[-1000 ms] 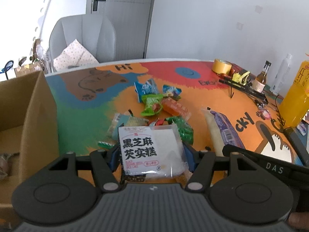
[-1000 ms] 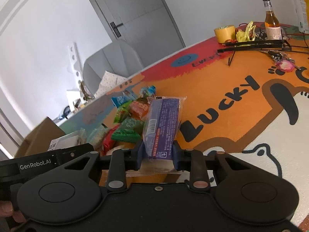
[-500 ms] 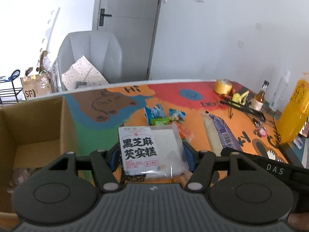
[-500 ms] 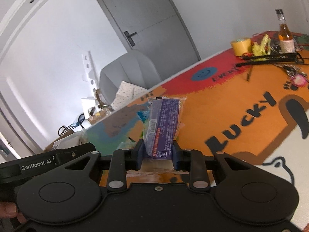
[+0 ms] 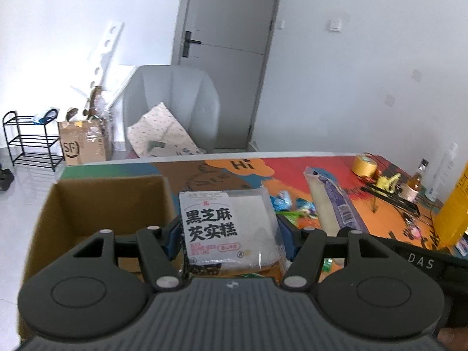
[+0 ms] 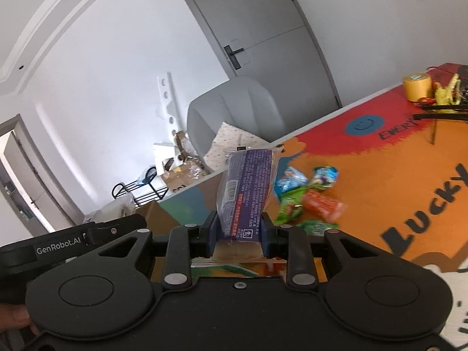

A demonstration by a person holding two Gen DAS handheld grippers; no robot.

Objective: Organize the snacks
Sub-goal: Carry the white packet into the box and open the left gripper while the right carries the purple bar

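Gripping a flat, glossy white cake pack (image 5: 225, 228), the left gripper (image 5: 228, 234) stands half-wide; the right gripper (image 6: 238, 234), narrow, pinches a long purple crinkly bread pack (image 6: 245, 193); cardboard box (image 5: 96, 201) at nine o'clock.

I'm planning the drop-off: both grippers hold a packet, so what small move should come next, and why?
Probably carry the left gripper leftward over the open cardboard box and release there. Its white sesame-cake packet is already lifted clear, the box sits just beside it, and the right gripper holds the purple packet farther away.
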